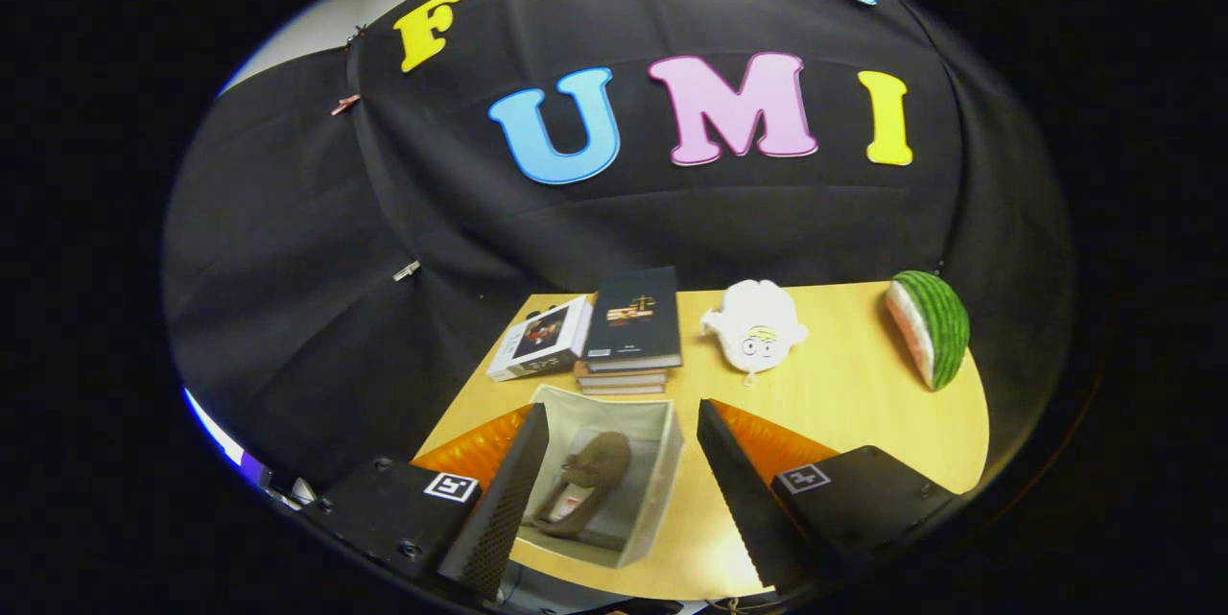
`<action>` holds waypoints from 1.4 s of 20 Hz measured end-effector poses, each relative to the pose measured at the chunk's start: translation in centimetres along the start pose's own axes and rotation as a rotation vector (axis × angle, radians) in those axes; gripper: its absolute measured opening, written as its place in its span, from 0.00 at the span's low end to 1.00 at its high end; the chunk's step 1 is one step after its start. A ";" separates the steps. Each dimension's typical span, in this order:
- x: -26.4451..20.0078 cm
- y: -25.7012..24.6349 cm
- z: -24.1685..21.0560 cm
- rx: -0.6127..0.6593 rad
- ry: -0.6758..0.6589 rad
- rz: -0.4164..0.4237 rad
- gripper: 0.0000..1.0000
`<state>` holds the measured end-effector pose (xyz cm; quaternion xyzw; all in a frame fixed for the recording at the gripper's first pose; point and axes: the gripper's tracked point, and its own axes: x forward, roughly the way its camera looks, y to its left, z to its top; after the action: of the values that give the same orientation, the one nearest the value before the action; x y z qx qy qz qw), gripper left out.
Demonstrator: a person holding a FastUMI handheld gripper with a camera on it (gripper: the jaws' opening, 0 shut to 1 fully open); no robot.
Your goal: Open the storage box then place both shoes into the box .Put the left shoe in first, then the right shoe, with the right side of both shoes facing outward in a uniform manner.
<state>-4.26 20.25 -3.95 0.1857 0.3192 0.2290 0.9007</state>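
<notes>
Above storage box (641, 461) | tool (622, 490) wide open, empty | 1 shoe (585, 481) inside box

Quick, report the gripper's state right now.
Gripper: open, holding nothing; its fingers are spread above the open storage box, with one brown shoe lying inside the box between them.

**Storage box and shoe**

Storage box (662, 461): pale fabric, open-topped, lower centre of frame on wooden tabletop, between the spread gripper (624, 500) fingers. Shoe (585, 484): brown loafer, single, lying inside box on its side, toe toward upper right.
</notes>
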 end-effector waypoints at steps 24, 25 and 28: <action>-1.4 -30.4 -23.8 0.016 0.347 -0.146 0.96; -0.6 -30.6 -24.7 0.003 0.371 -0.139 0.95; 1.3 -31.1 -26.4 -0.059 0.412 -0.140 0.93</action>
<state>-11.58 0.20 -38.74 0.0858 0.5019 0.2081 0.8351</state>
